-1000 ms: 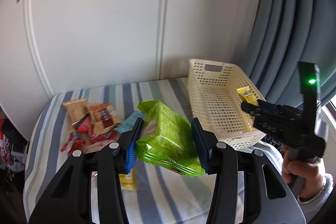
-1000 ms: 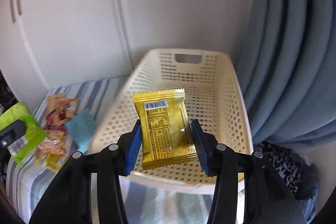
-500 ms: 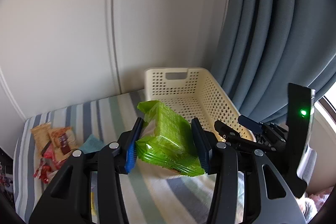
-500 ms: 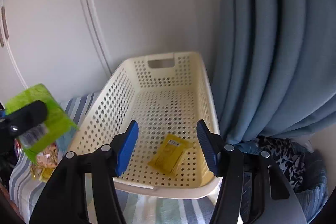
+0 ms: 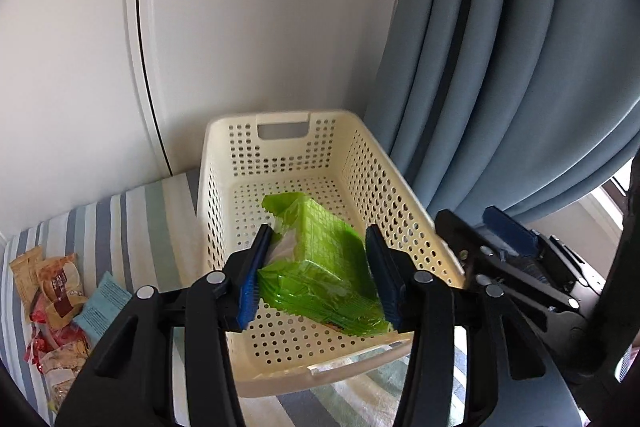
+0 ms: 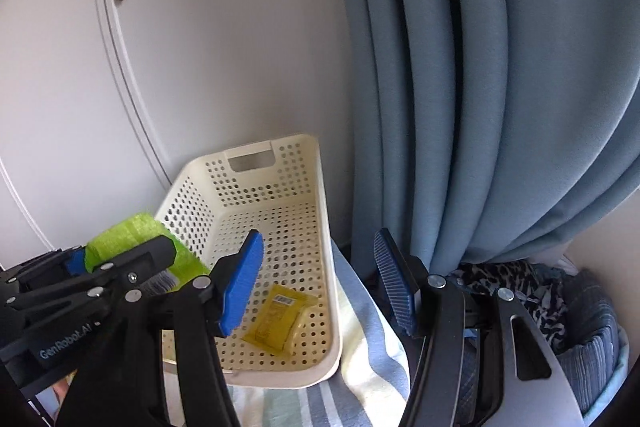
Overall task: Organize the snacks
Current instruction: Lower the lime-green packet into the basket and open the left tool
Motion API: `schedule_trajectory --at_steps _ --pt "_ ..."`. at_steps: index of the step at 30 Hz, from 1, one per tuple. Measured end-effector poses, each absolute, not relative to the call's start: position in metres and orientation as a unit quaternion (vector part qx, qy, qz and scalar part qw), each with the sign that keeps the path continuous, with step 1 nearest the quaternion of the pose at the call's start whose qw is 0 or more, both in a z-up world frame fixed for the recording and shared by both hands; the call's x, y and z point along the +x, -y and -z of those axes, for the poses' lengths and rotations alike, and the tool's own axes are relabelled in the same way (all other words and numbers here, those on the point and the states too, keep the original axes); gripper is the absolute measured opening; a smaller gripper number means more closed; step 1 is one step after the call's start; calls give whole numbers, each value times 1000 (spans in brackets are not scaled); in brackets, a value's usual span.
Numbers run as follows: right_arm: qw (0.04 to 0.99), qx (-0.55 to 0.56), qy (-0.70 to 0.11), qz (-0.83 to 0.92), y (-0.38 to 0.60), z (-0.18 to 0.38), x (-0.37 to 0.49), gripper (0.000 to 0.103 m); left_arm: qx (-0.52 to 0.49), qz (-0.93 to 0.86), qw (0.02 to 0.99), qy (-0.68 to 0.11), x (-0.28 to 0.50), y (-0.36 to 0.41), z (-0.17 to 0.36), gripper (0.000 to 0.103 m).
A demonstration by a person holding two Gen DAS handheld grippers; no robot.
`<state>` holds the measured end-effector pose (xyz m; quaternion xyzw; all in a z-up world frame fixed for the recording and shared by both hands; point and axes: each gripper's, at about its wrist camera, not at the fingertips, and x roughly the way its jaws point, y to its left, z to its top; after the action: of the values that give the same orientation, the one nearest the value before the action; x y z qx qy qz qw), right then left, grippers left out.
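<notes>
In the left wrist view, the pile of loose snack packets (image 5: 52,291) lay at the lower left edge of the frame on the striped cloth (image 5: 132,227), pushed farther toward the corner than a second before, when it sat nearer the middle left. A pale blue packet (image 5: 102,307) lay just beside the pile. At centre, the left gripper (image 5: 316,275) was clenched on the green snack pack (image 5: 320,267), its blue pads pressing both sides. A second earlier the pack hung over the cloth, left of the cream basket (image 5: 240,163); now it was held tilted above the inside of the basket, whose perforated floor showed beneath it. At the lower right of that frame, the right gripper (image 5: 508,239) stood just beside the basket's right wall, with the blue-grey curtain (image 5: 500,67) behind it.

In the right wrist view, the left gripper and green pack showed at the lower left, over the basket's left rim (image 6: 176,195). At centre, the right gripper (image 6: 318,283) stood released, its blue pads wide apart and holding nothing. A second before they had been clamped on the yellow packet (image 6: 280,319); now that packet lay flat on the basket floor near the front right corner, below the left pad. The curtain filled the right half of the frame, where the basket had earlier taken the centre.
</notes>
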<state>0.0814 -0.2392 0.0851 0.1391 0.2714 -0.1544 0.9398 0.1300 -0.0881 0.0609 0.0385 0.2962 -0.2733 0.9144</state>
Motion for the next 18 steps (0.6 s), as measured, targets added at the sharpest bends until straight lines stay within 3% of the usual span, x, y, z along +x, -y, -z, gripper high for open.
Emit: schedule_trajectory --at_steps 2,3,8,12,18 --pt "937 147 -274 158 243 -83 83 58 31 266 916 -298 133 86 -60 77" --pt "936 151 -275 158 244 -82 83 58 25 264 918 -295 133 83 -61 80" --pt "937 151 -276 153 242 -78 83 58 18 263 921 -286 128 76 -66 82" --pt "941 145 -270 144 235 -80 81 63 22 241 932 -270 118 67 -71 95" --pt "947 139 -263 120 221 -80 82 67 6 204 943 -262 110 37 -73 99"
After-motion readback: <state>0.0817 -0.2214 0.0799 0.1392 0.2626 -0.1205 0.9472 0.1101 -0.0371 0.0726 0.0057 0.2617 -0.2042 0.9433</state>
